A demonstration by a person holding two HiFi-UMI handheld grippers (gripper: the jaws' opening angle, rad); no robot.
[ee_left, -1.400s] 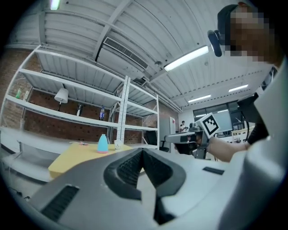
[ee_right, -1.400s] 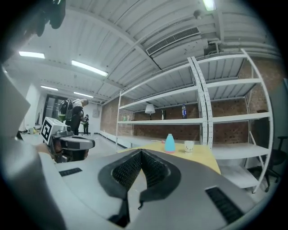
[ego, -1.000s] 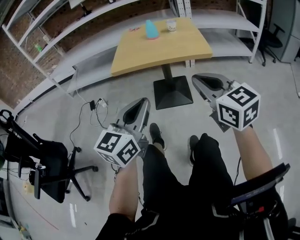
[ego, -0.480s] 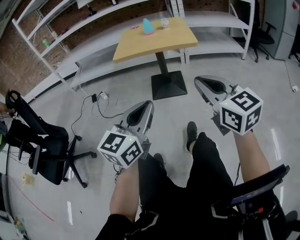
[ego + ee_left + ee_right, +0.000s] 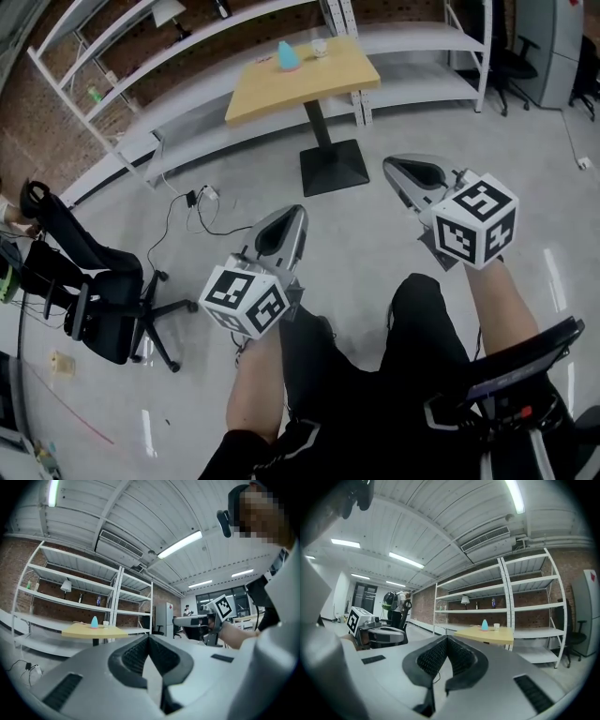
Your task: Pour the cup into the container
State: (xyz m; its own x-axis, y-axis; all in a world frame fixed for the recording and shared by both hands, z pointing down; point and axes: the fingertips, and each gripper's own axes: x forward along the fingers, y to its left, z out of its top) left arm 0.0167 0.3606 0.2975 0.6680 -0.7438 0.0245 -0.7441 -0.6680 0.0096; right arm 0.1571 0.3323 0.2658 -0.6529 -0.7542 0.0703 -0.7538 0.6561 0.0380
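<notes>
While nothing is gripped, grippers: left gripper (image 5: 292, 215) and right gripper (image 5: 393, 165) are both sitting clenched, empty.
Targets: small white cup (image 5: 320, 47) and turquoise cone-shaped container (image 5: 288, 57) are standing at twelve o'clock on the light wooden table (image 5: 309, 82), well apart from both.
Advice: closing that gap first, then probably opening one gripper before the cup.

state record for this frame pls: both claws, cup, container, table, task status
left claw: shut, empty, held level
right claw: shut, empty, held level
table: light wood top on a black pedestal, far ahead of both claws
cup: white, upright near the table's far edge
container: blue, left of the cup, not touching it
task status: not started; cup untouched, nothing held
</notes>
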